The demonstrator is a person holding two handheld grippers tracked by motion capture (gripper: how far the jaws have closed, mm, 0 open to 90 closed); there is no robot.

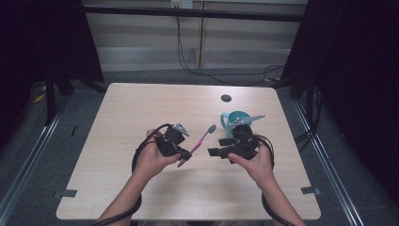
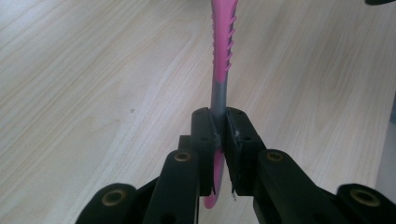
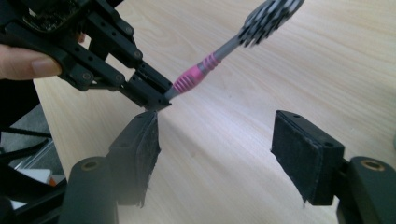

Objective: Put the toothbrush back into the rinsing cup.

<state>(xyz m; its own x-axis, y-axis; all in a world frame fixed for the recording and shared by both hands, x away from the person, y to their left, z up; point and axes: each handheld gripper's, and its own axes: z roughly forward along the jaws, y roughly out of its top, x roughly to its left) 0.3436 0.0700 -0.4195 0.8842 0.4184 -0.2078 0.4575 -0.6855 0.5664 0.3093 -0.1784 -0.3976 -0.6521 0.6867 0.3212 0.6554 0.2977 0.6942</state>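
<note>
The left gripper (image 1: 184, 154) was clamped on the pink toothbrush (image 1: 200, 141) near the handle's lower end, holding it above the wooden table (image 1: 141, 108) with the bristle head slanting up toward the right gripper (image 1: 217, 152). That gripper's jaws stood wide apart, holding nothing. A teal cup (image 1: 230, 120) stood just behind it. Bare tabletop lay open toward the far and left edges.

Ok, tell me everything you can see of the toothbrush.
The toothbrush has a pink, ribbed handle that looks like plastic, a grey neck and a grey-and-white bristle head. The left gripper holds it off the table, jaws shut on the lower handle, the end poking out behind. The head points up toward the open right gripper, which does not touch it.
</note>
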